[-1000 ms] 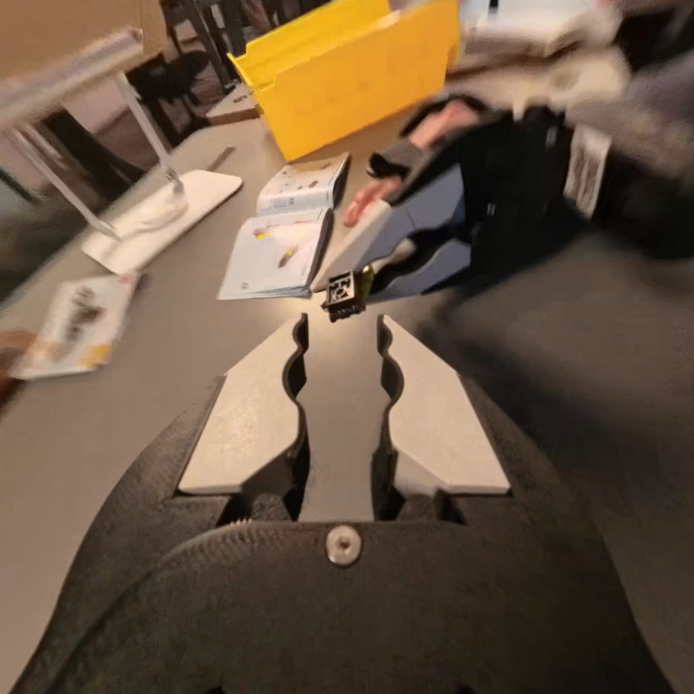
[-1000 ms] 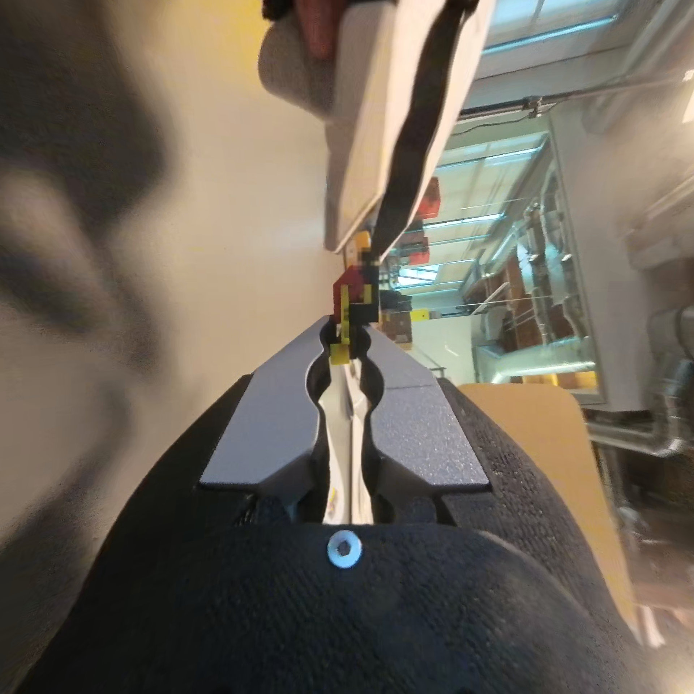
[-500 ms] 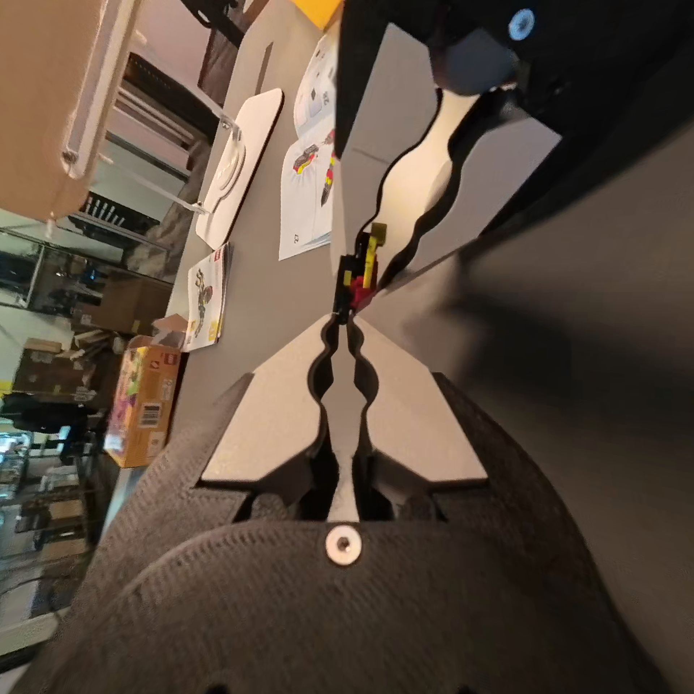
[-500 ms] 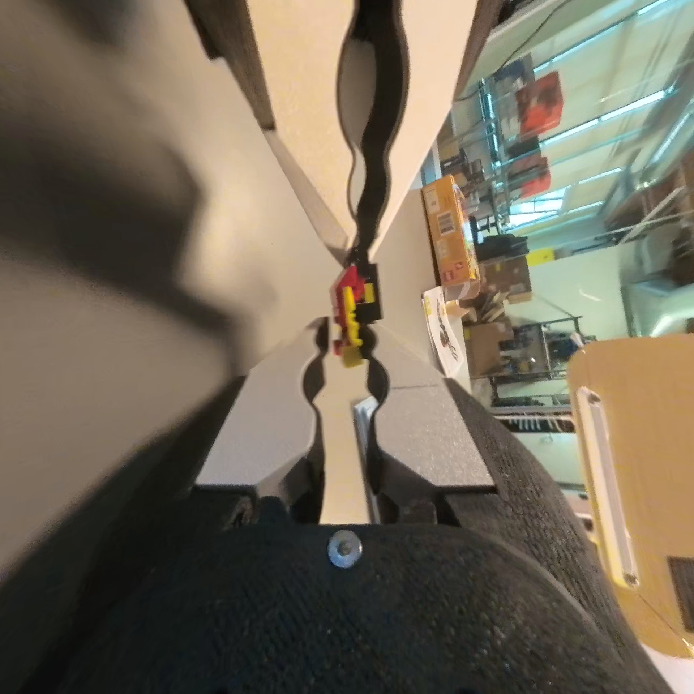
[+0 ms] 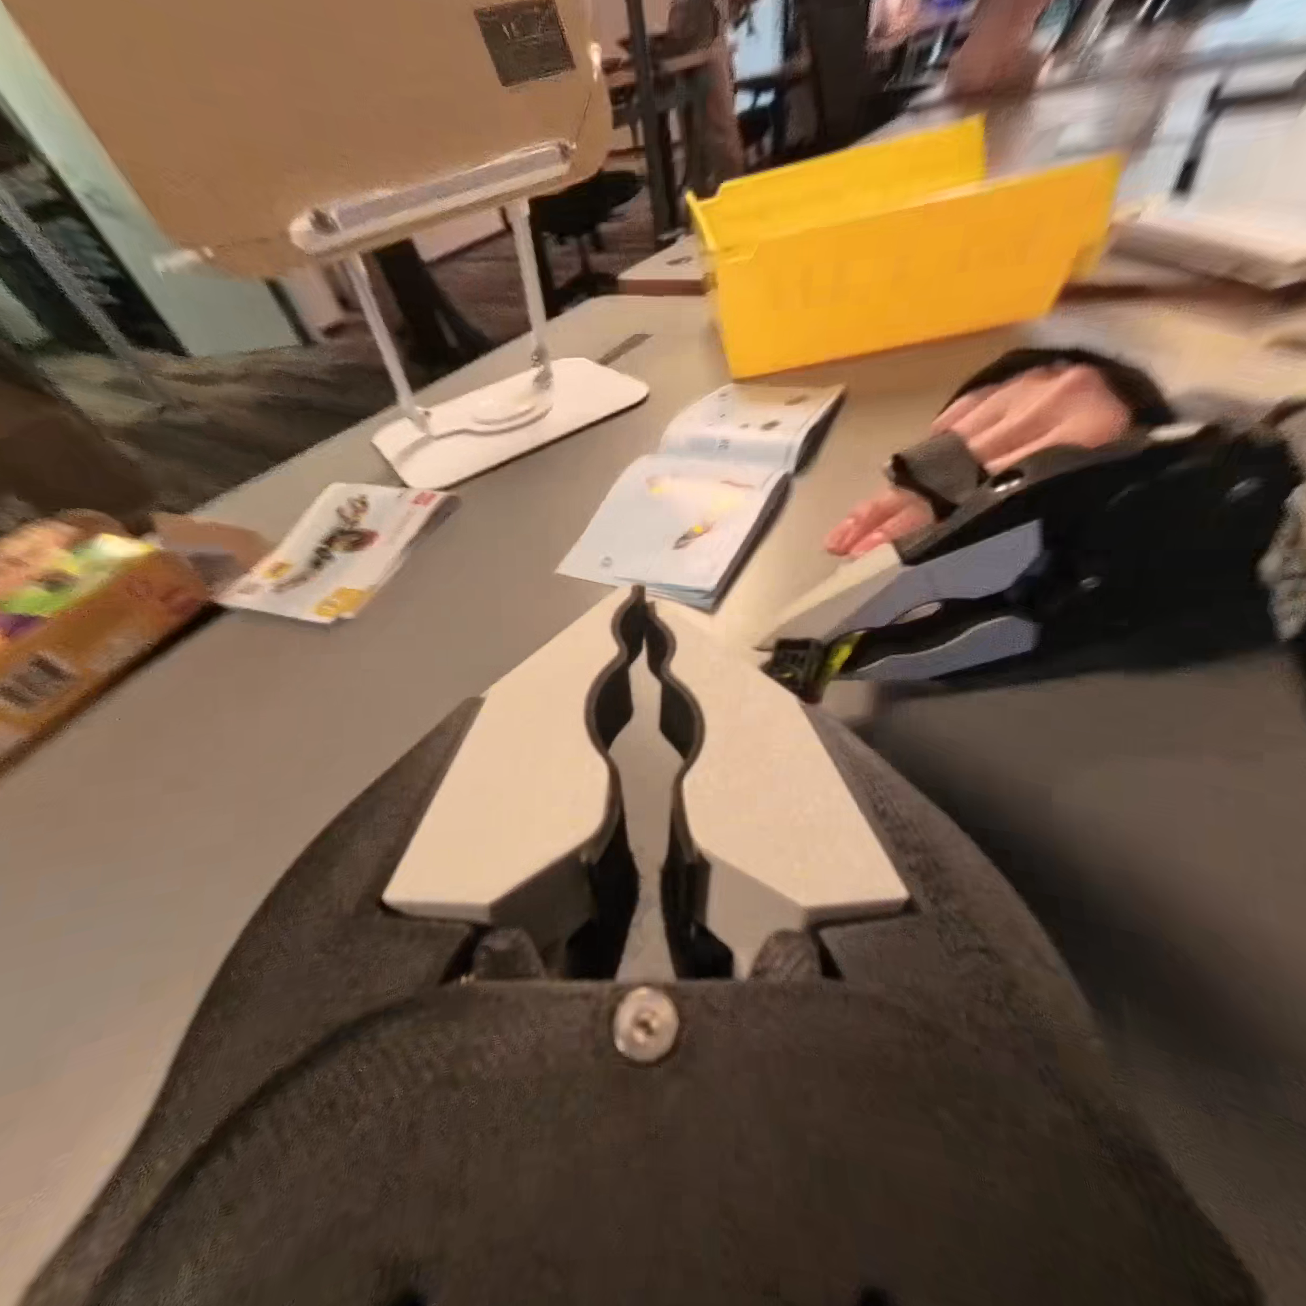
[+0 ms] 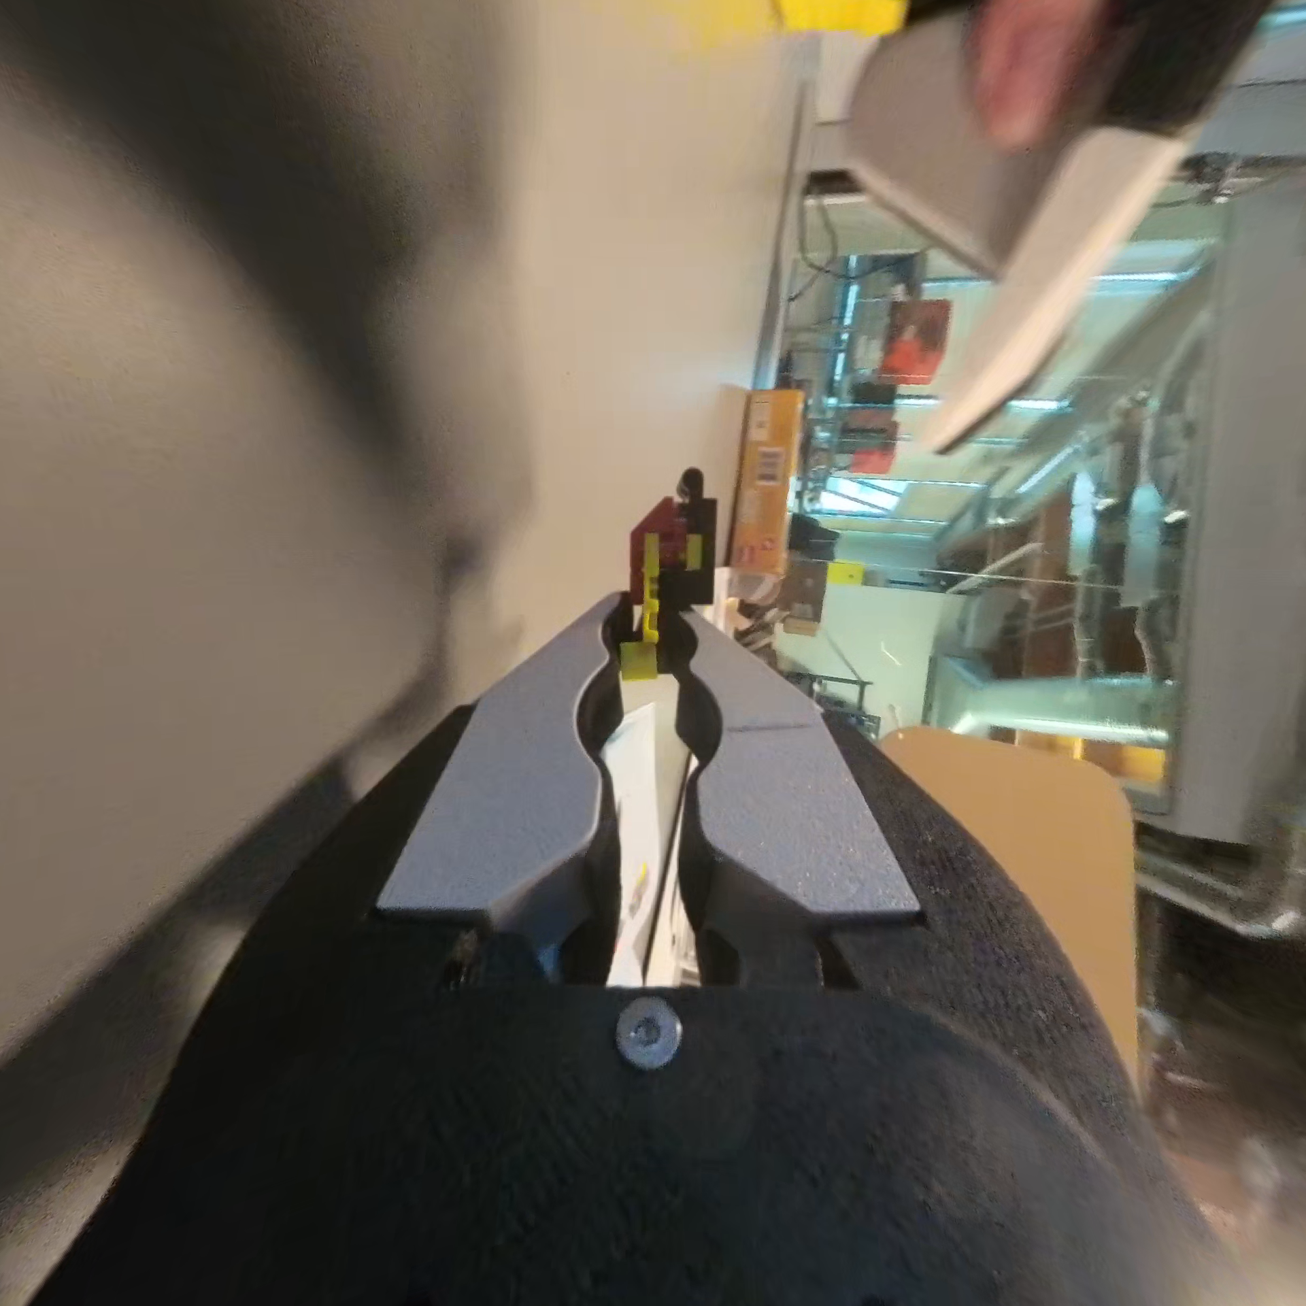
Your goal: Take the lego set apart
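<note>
Two handheld grippers work above a wide grey matt table (image 5: 212,777), the largest thing in sight. At its far edge stands a bright yellow open plastic bin (image 5: 897,283). Nearer, left of centre, is a white flat-based desk lamp with two thin metal stems and a bar head (image 5: 509,410). An orange cardboard box with colourful printing (image 5: 78,622) lies at the table's left edge. An open pale-blue instruction booklet (image 5: 692,523) lies in the middle of the table, and a smaller closed booklet with a printed cover (image 5: 339,551) lies between it and the box.

The left gripper (image 5: 644,613), with pale grey wavy-edged fingers on a black textured body, hovers over the table with its tips drawn together, touching or very nearly so; nothing can be seen between them.

The right gripper (image 6: 654,622), blue-grey fingered and turned on its side, has its tips pinched onto the small lego set of black, red and yellow bricks (image 6: 671,558), which juts out beyond them in the air. In the left wrist view that same right gripper sits to the right, held by a person's hand (image 5: 989,438) in a black strap, and the lego set (image 5: 806,664) hangs at its tips just above the table, beside the left gripper's fingers but apart from them.
</note>
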Demonstrator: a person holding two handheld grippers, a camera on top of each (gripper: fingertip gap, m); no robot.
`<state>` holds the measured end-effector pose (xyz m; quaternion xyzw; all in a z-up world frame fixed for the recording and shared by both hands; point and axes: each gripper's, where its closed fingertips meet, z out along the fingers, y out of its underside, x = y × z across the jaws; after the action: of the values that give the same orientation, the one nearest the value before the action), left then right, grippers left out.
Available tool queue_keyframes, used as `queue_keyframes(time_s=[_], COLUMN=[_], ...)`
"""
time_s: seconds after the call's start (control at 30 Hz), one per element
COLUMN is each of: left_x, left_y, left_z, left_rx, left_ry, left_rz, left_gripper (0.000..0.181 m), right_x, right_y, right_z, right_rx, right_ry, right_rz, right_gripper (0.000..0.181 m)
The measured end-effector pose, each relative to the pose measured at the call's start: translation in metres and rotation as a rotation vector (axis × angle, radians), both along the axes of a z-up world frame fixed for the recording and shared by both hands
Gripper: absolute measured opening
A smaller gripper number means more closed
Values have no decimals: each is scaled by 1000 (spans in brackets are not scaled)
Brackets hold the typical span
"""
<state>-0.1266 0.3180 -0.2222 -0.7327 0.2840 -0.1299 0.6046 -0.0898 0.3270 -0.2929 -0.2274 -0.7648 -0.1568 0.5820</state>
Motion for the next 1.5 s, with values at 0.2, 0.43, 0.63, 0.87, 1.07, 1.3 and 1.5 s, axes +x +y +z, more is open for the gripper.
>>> queue_keyframes(time_s=[0.2,0.43,0.63,0.87,1.07,1.3,1.5], left_x=[40,45,47,53,48,46,46], left_y=[-17,-27,-30,-32,-24,-30,-27], left_z=[-36,-54,-26,-21,-32,-48,-23], left_rx=[-255,-286,-221,-351,-283,-315,-186], left_ry=[-42,154,-46,-327,-125,62,-12], left_rz=[-237,-266,-289,-387,-295,-299,-259], left_gripper=[28,19,18,19,35,16,14], right_x=[-10,-12,-10,-4,-7,-11,-12], right_y=[-11,-18,-21,-20,-19,-21,-20], right_z=[20,28,50,55,40,23,41], right_rx=[225,254,128,175,274,338,187], right_ry=[63,101,247,250,136,33,155], right_rz=[87,111,106,101,117,127,82], right_gripper=[6,6,7,7,6,7,6])
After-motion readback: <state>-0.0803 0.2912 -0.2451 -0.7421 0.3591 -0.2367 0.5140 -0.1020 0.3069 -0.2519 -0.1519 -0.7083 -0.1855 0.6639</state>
